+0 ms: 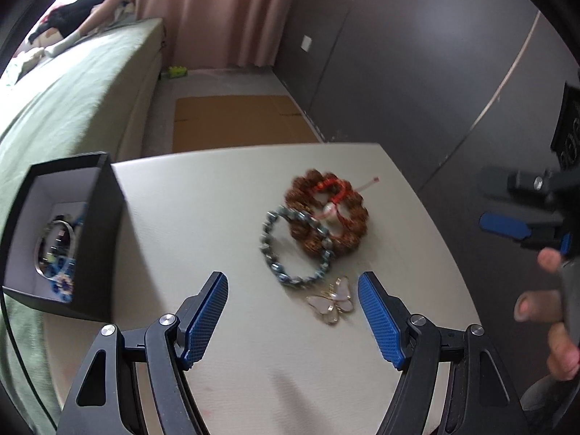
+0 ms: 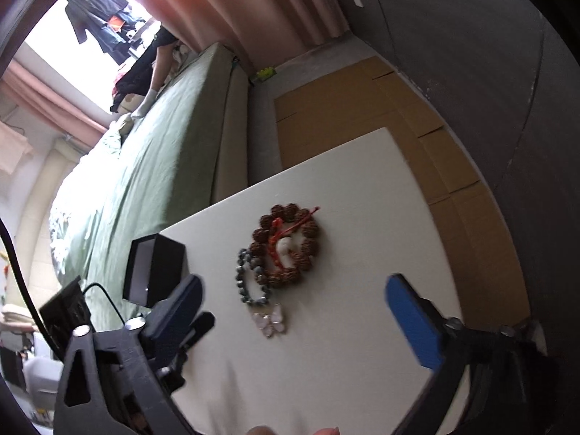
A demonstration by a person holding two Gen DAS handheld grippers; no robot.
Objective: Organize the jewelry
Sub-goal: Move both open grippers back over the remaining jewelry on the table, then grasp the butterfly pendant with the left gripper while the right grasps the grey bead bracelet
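Two bracelets [image 1: 295, 248], one butterfly brooch [image 1: 331, 302] – one box [image 1: 61, 232]

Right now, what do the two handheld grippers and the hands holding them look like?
Both grippers, left and right, have black plastic linkage arms with triangular cutouts, silver pivot bolts, and flat blue finger pads with a fine cross-hatched texture. A black cable loops beside them. The right hand is bare, no sleeve visible.

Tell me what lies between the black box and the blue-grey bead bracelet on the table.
Nothing: in the left wrist view, only bare white tabletop separates the open black box from the blue-grey bead bracelet.
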